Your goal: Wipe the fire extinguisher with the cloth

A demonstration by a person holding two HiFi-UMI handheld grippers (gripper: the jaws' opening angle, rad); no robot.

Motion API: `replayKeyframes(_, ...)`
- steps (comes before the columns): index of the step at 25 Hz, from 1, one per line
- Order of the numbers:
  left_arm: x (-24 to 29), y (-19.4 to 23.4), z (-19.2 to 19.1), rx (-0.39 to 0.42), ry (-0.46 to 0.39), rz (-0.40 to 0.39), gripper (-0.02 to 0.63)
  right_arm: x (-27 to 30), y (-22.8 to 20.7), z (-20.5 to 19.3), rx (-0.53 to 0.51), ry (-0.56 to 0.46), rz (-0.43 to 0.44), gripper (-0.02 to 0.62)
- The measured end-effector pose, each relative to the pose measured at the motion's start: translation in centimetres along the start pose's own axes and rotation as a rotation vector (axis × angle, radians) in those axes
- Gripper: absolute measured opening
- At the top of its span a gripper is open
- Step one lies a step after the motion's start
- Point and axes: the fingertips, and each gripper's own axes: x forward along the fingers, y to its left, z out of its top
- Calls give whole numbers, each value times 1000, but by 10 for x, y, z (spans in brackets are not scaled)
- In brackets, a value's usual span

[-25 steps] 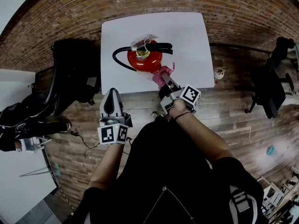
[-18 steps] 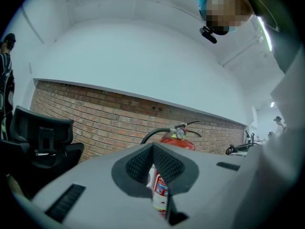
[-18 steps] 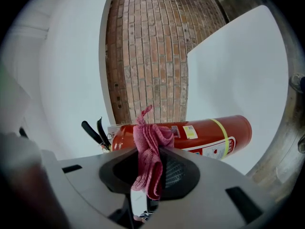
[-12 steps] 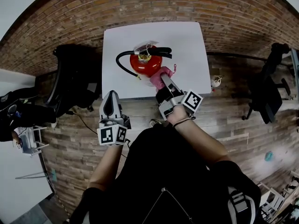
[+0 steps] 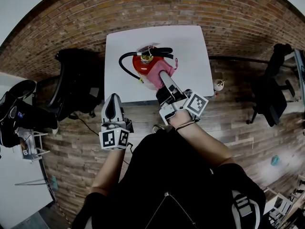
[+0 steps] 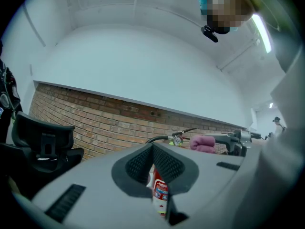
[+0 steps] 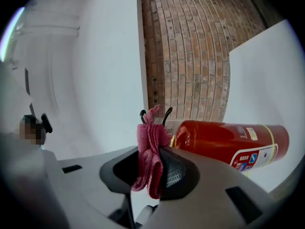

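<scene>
A red fire extinguisher (image 5: 144,63) with a black hose and handle stands upright on the white table (image 5: 186,46). My right gripper (image 5: 164,78) is shut on a pink cloth (image 5: 159,69) and presses it against the extinguisher's near right side. In the right gripper view the cloth (image 7: 150,159) hangs bunched between the jaws, with the red cylinder (image 7: 228,142) just beyond. My left gripper (image 5: 113,101) hovers off the table's near edge, shut and holding nothing. Its view shows the extinguisher (image 6: 159,192) ahead and the cloth (image 6: 202,142) to the right.
A black office chair (image 5: 76,80) stands close to the table's left side, and it also shows in the left gripper view (image 6: 40,142). Another black chair (image 5: 274,89) is off to the right. A small object (image 5: 219,85) lies on the brick-patterned floor by the table's right corner.
My right gripper has carried the pink cloth up from the extinguisher's near lower side onto its body, closer to the top. The left gripper has stayed put.
</scene>
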Motion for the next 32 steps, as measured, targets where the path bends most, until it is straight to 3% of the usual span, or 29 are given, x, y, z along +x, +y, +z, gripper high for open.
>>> replayKeyframes(5,-7,-4,-1,-21,-1,9,31,-9,2,8,-96,44,-34,103)
replayKeyframes(8,-9,-5,-4,-31,-6,20,31,-10,6,3,-251,147,-42,103)
replayKeyframes(10,-12,-7,-7,-37,-7,34,31,-11,2,-8,-424,272,-58,103)
replayKeyframes(14,-26,-17,-13,-32,-3,92,29,-28,-28,-38,-889,624,-71,103)
replayKeyframes(18,-37,-24,-28,-27,23,147,31,-54,-77,-70,-1284,986,-23,103)
replayKeyframes(22,-55,-24,-50,-15,42,240,31,-88,-144,-90,-1620,1266,48,103)
replayKeyframes(26,-84,-22,-64,-51,39,358,31,-111,-213,-111,-1809,1448,155,103)
replayKeyframes(32,-126,-14,-102,-77,76,434,29,-127,-305,-137,-2001,1600,232,103)
